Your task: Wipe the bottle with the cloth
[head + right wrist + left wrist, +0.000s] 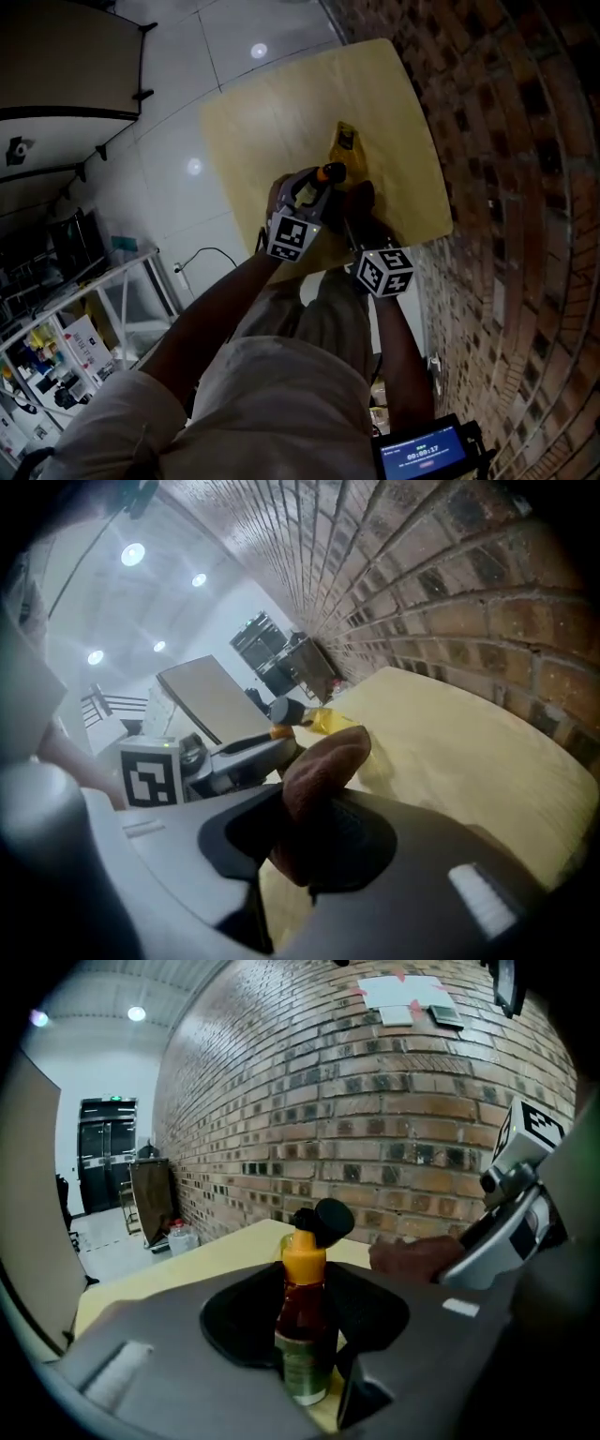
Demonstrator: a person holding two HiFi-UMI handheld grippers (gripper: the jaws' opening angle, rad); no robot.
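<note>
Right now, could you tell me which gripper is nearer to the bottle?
Left. The left gripper is shut on the bottle, with a jaw on either side of its body. The right gripper holds the brown cloth beside the bottle, not touching it.

**Around the table**

A pale wooden table [281,103] stands against a brick wall [506,141] on a glossy tiled floor [178,56]. A yellow packet [345,141] lies on the table. Papers [403,997] are stuck high on the brick. At the lower left stands a cluttered rack [94,309] — at the bottom edge, a small lit screen [424,454].
</note>
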